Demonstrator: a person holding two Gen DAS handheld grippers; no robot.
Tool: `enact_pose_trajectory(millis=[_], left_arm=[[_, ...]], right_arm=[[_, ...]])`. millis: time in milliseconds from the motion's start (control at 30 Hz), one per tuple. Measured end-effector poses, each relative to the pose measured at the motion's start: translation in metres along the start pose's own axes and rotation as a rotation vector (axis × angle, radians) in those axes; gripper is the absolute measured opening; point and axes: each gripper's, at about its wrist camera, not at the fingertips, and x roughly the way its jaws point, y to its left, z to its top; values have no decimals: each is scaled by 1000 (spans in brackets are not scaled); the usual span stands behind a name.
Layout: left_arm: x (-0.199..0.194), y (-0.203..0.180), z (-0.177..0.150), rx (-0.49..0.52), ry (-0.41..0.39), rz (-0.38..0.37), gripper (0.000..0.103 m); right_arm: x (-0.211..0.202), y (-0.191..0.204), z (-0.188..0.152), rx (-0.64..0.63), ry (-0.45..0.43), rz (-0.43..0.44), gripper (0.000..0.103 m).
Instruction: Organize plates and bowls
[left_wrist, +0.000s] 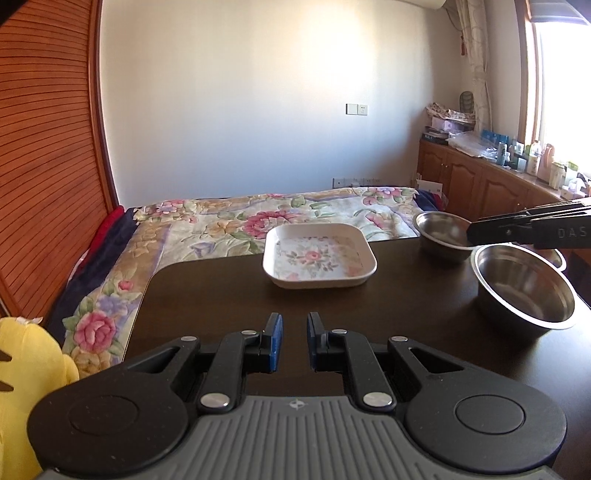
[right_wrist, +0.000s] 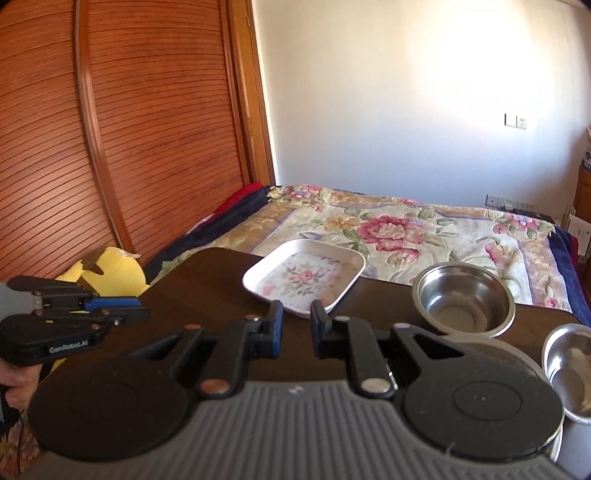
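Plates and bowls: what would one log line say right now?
left gripper open, empty | right gripper open, empty | floral square plate, steel bowls unstacked on table

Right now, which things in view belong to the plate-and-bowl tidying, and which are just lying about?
Part of the job:
- square floral plate
- far steel bowl
- near steel bowl
- third steel bowl
- both tongs, left and right, open and empty

Just lying about:
- yellow plush toy
- floral bedspread
- bottles on the sideboard
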Motion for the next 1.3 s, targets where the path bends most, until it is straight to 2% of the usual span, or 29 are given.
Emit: enact_pose_trajectory(millis=[367, 500, 600, 867, 967, 1300], left_arm=[[54, 21, 28, 11, 16, -19, 25], [74, 29, 36, 9, 24, -26, 34], [89, 34, 41, 5, 27, -30, 40], [129, 42, 46, -6, 60, -42, 40], [142, 43, 46, -7, 71, -43, 37], [170, 51, 44, -43, 115, -52, 32]], right_arm=[[52, -13, 25, 14, 70, -38, 19], [75, -15, 31, 15, 109, -41, 38], [91, -18, 37, 19, 138, -47, 39], [129, -23, 34, 20, 239, -79, 39], [138, -23, 32, 4, 278, -86, 38], [153, -27, 34, -12, 327, -101, 32]])
